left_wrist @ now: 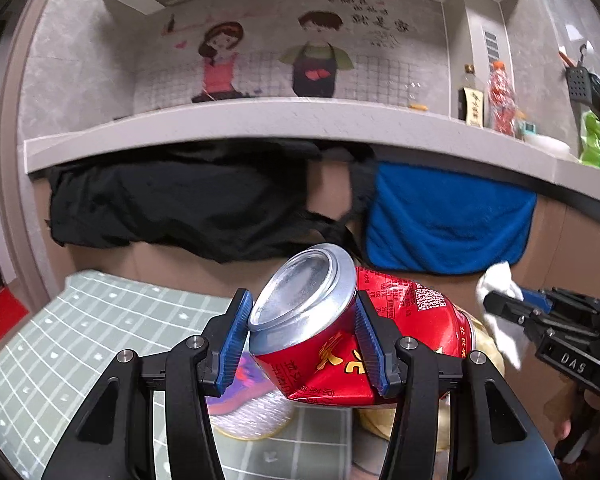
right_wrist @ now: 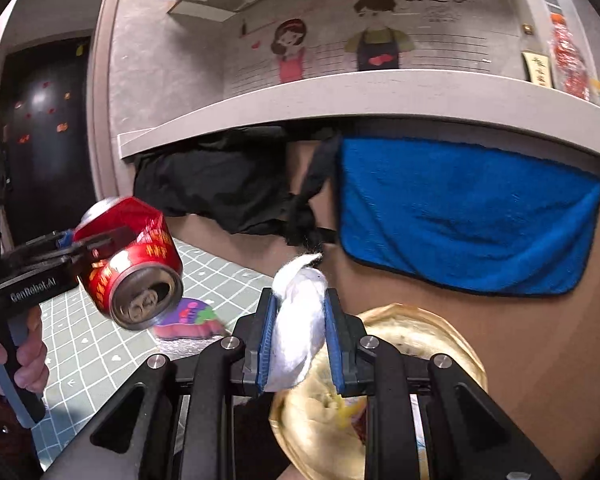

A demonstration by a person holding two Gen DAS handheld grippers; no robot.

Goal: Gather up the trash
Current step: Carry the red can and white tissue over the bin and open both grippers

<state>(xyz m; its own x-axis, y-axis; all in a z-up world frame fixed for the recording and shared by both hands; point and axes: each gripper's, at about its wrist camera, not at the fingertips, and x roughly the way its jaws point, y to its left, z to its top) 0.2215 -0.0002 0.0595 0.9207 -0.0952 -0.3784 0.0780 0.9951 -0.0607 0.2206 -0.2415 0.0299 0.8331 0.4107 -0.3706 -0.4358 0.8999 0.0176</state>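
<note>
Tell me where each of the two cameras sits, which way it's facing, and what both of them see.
Left wrist: sits on the left gripper, facing the counter; its fingers clamp a dented red can. The right gripper shows at the right edge.
Right wrist: sits on the right gripper, facing the same counter; its fingers pinch a white tissue. The left gripper and the hand holding it show at left.
Shared: can, tissue, blue towel, cartoon wall sticker, gold dish.

"GenRobot.AI" on left claw [right_wrist: 96, 246]; "DAS" on right claw [left_wrist: 500, 304].
</note>
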